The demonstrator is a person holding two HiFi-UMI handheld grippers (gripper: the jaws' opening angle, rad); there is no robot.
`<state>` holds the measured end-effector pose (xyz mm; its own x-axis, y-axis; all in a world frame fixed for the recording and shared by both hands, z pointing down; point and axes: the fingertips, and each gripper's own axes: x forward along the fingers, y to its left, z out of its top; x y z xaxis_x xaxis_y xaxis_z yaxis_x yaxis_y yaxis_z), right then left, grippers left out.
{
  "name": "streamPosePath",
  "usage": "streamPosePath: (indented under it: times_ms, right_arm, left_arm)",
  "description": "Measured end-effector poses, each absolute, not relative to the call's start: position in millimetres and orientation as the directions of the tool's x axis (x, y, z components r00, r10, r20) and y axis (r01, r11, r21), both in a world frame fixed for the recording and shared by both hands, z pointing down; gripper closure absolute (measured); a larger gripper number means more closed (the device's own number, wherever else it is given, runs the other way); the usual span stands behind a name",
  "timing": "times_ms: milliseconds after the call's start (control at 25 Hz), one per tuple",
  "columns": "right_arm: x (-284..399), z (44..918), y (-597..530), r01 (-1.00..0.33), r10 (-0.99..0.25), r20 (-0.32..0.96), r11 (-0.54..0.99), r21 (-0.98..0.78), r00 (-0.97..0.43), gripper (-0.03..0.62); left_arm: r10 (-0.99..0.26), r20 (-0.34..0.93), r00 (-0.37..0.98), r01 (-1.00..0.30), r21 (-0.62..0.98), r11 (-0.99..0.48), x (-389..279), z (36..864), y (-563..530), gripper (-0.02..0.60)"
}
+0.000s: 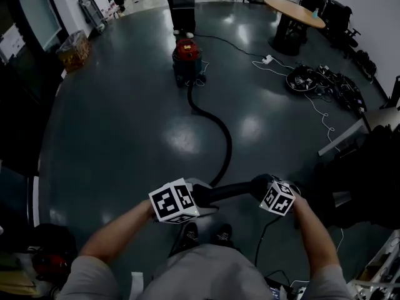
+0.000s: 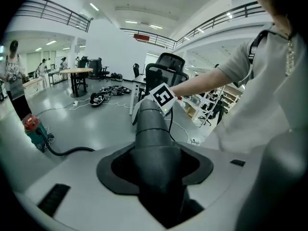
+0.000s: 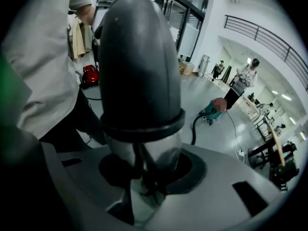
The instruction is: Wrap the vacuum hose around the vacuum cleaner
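The red and teal vacuum cleaner [image 1: 187,58] stands far off on the dark floor. Its black hose [image 1: 222,136] snakes back to me and ends in a dark rigid tube [image 1: 228,191] held level in front of my waist. My left gripper [image 1: 201,195] is shut on the tube's left end, which fills its jaws in the left gripper view [image 2: 159,177]. My right gripper [image 1: 257,186] is shut on the right end, where a dark cuff meets a clear piece [image 3: 144,177]. The vacuum cleaner [image 3: 211,110] also shows small in the right gripper view.
A person [image 1: 181,5] stands just behind the vacuum. A round table [image 1: 294,11], a power strip [image 1: 267,59] and a heap of cables [image 1: 312,80] lie at the right. A basket [image 1: 74,49] sits far left, a red bag [image 1: 50,255] by my left side.
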<state>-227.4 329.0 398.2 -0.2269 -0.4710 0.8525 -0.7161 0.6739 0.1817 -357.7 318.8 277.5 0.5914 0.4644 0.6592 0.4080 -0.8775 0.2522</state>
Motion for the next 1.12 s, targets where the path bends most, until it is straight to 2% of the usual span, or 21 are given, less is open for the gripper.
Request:
streamPosePath:
  times_ms: [80, 200, 560, 760, 840, 920, 1120]
  right_arm:
    - [-222, 401, 324, -0.738, -0.487, 0.853, 0.643, 0.204, -0.189, 0.444]
    - [-208, 404, 318, -0.762, -0.501, 0.856, 0.602, 0.24, -0.127, 0.338]
    - [-155, 382, 319, -0.81, -0.603, 0.794, 0.424, 0.404, 0.081, 0.307]
    - [-113, 368, 352, -0.853, -0.601, 0.765, 0.251, 0.457, 0.233, 0.307]
    - [-118, 360, 366, -0.907, -0.621, 0.76, 0.185, 0.379, 0.191, 0.307]
    - [-148, 355, 371, -0.954, -0.654, 0.752, 0.167, 0.25, 0.082, 0.308]
    - [-253, 346, 353, -0.969, -0.719, 0.667, 0.246, -0.02, -0.196, 0.309]
  left_arm:
    - [0.453, 0.664, 0.595, 0.371, 0.273, -0.888, -359, 279, 318, 0.367]
    - [0.431, 0.676, 0.598, 0.323, 0.289, -0.901, -354, 283, 316, 0.367]
    - [0.409, 0.65, 0.641, 0.231, 0.345, -0.91, -327, 275, 302, 0.367]
    - [0.389, 0.649, 0.654, 0.185, 0.361, -0.914, -316, 274, 290, 0.367]
    - [0.364, 0.664, 0.653, 0.152, 0.357, -0.922, -313, 277, 282, 0.367]
    - [0.334, 0.686, 0.646, 0.118, 0.344, -0.932, -309, 281, 275, 0.365]
    - [0.261, 0.74, 0.62, 0.036, 0.306, -0.951, -293, 293, 265, 0.365]
